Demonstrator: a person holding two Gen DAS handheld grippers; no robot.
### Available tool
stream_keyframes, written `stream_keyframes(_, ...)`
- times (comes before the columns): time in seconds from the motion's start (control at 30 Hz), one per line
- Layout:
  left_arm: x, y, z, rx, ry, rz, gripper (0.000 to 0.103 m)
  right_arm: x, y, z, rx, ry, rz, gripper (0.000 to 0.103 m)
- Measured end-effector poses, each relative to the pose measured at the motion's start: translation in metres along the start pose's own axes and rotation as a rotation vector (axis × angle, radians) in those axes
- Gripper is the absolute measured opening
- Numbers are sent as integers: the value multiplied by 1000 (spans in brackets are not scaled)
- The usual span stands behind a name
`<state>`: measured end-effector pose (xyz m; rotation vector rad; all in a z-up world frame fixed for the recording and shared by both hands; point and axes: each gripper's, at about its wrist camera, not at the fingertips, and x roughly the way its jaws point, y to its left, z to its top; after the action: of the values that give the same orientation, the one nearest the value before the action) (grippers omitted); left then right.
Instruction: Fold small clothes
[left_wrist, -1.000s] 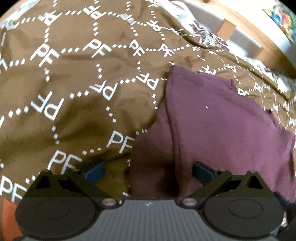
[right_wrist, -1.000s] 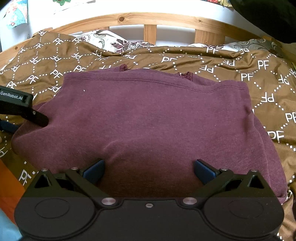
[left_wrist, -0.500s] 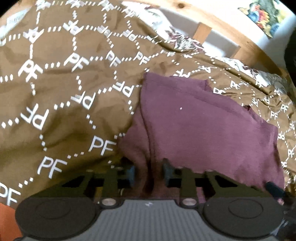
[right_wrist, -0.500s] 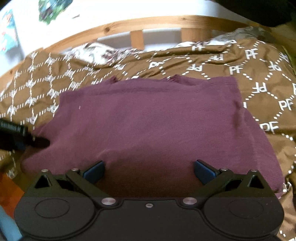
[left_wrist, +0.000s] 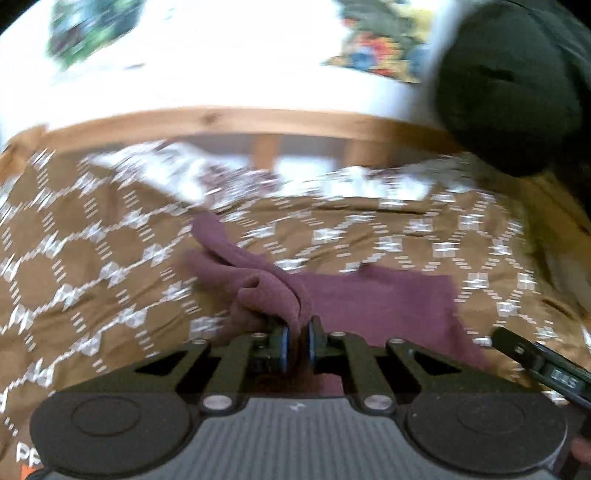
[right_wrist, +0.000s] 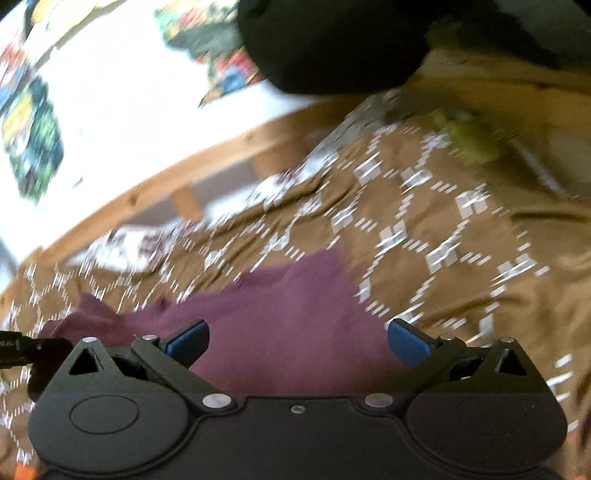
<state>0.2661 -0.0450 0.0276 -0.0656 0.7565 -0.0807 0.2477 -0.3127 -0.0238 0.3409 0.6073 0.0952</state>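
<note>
A maroon garment (left_wrist: 373, 306) lies on a brown bedspread with a white diamond pattern (left_wrist: 92, 258). My left gripper (left_wrist: 296, 339) is shut on a bunched fold of the garment's left edge and lifts it off the bed. In the right wrist view the garment (right_wrist: 280, 332) lies flat under my right gripper (right_wrist: 297, 341), which is open and empty above it. The right gripper's finger shows at the right edge of the left wrist view (left_wrist: 535, 362). Both views are blurred by motion.
A wooden bed rail (left_wrist: 258, 122) runs along the far side, with a white wall and colourful posters (right_wrist: 33, 147) behind. A dark rounded shape (left_wrist: 506, 85) hangs at the upper right. A yellow-green item (right_wrist: 469, 140) lies on the bedspread far right.
My left gripper closed on the garment's left edge and has lifted it, bunching the cloth. Both cameras have tilted up and moved; my right gripper stayed open over the garment.
</note>
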Motion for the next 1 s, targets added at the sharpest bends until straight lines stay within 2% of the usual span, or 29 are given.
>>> stream_keyframes(0.1, 4, -50, 4, 81, 3, -49, 10, -10, -24, 13, 19, -41, -25, 103)
stream_keyframes(0.2, 13, -90, -6, 147, 19, -75, 10, -19, -44, 23, -36, -102, -79, 103)
stream_keyframes(0.3, 30, -115, -22, 148, 52, -115, 10, -23, -60, 26, -99, -136, -178, 103)
stream_keyframes(0.4, 46, -126, -38, 143, 79, -135, 13, -21, -73, 25, -97, -122, -200, 103)
stream_keyframes(0.47, 51, -130, -49, 150, 102, -167, 22, -16, -79, 24, -75, -100, -196, 102)
stream_keyframes(0.53, 48, -130, -57, 163, 98, -220, 60, -13, -81, 23, -67, -82, -190, 103)
stream_keyframes(0.6, 39, -128, -60, 172, 60, -253, 79, -10, -76, 21, -87, -75, -187, 102)
stream_keyframes(0.63, 34, -127, -61, 178, 40, -263, 84, -10, -73, 21, -98, -74, -189, 102)
stream_keyframes(0.8, 12, -112, -59, 136, 23, -351, 101, -5, -66, 19, -123, -63, -191, 102)
stream_keyframes(0.9, -2, -106, -56, 106, 11, -438, 102, -2, -65, 18, -132, -50, -202, 102)
stream_keyframes(1.0, -14, -104, -55, 136, 15, -500, 102, 0, -64, 16, -145, -43, -214, 102)
